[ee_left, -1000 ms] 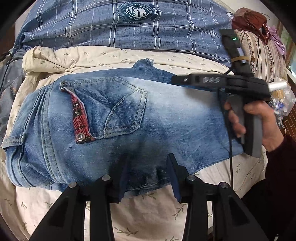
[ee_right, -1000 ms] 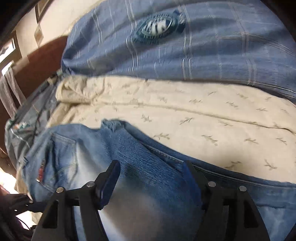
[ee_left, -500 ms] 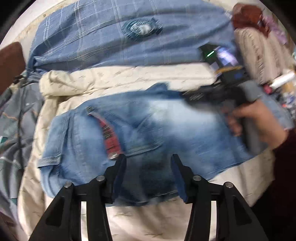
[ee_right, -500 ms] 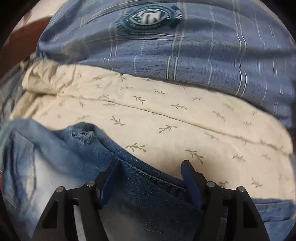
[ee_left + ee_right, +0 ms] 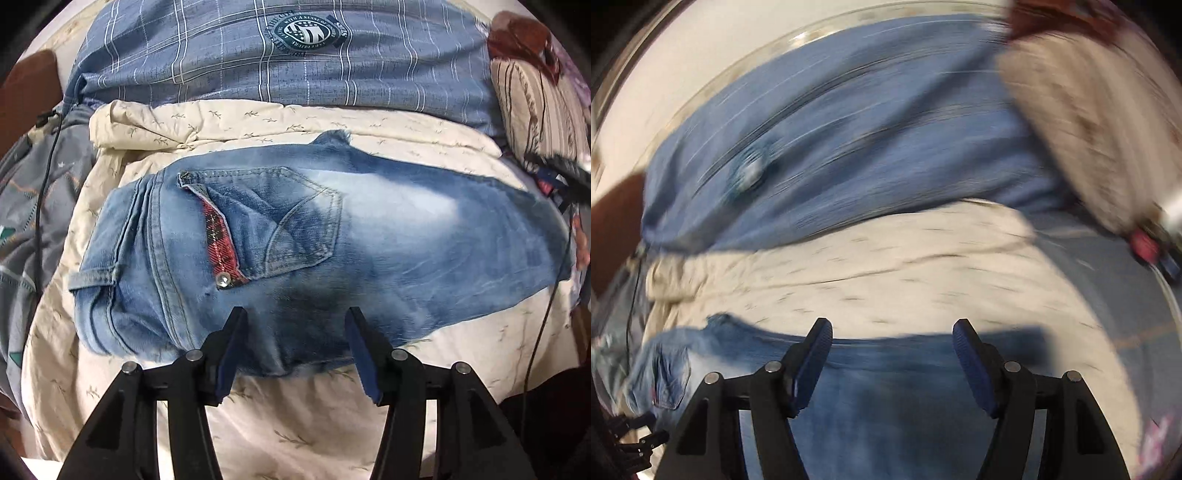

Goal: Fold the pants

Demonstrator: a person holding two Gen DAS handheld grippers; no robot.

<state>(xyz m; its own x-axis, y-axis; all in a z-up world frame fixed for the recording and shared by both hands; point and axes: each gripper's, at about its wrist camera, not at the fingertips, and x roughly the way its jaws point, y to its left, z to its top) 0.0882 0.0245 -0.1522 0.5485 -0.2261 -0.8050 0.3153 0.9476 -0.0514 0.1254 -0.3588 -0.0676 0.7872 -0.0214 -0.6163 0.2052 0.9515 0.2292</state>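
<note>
Folded jeans on the bed, both grippers let go

The jeans (image 5: pixel 332 236) lie folded flat on the cream leaf-print bedsheet (image 5: pixel 295 417), back pocket (image 5: pixel 280 218) up, blue plaid blanket (image 5: pixel 258 66) bunched on the far side. The left gripper (image 5: pixel 295 343) has just been opening; its jaws straddle the near denim edge, pads not pinching. The right gripper (image 5: pixel 892 363) hovers released over the jeans' right part, and that view is pretty blurry.
</note>
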